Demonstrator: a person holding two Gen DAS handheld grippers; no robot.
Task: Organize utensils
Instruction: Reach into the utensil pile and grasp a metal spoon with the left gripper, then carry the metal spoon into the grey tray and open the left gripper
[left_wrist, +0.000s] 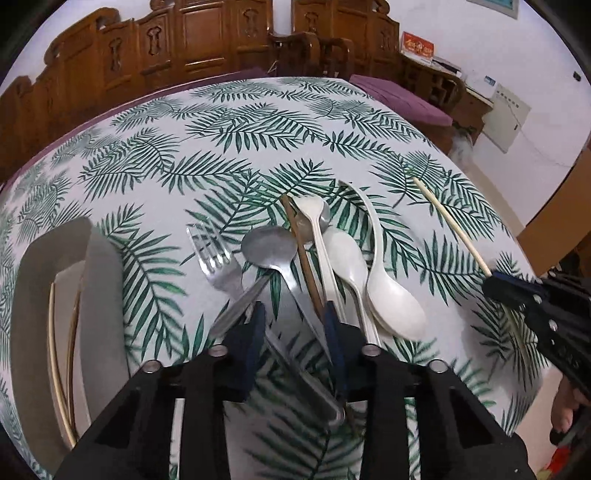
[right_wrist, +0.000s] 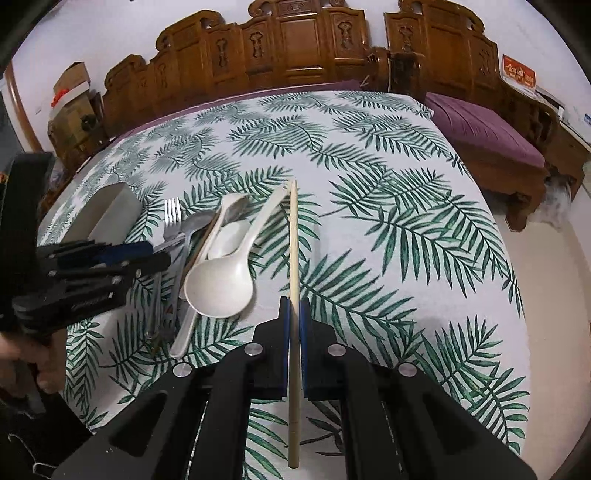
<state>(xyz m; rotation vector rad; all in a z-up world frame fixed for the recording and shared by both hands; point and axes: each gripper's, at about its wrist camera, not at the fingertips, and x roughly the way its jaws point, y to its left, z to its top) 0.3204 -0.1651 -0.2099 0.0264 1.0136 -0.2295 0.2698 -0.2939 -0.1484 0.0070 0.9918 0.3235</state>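
Fingers of the left gripper (left_wrist: 295, 332) are straddling the handles of the metal spoon (left_wrist: 271, 249) and fork (left_wrist: 216, 256), half open, their long axes running away from it. Right gripper (right_wrist: 294, 314) is clamping a pale chopstick (right_wrist: 293, 240) lengthwise. Farther left, the holder (left_wrist: 55, 295) is waiting.

**Both grippers tipped down, right one clamped tight**

Left gripper (left_wrist: 295, 325) points steeply downward, blue pads partly closed in, a gap left between them with metal handles lying in that gap; can't tell if the pads actually press on anything. Right gripper (right_wrist: 294, 321) also angled down, its blue pads squeezed nearly together on a thin pale stick. A hand (right_wrist: 40, 365) wraps the left gripper's grip, fingers (left_wrist: 563, 413) curl under the right one.
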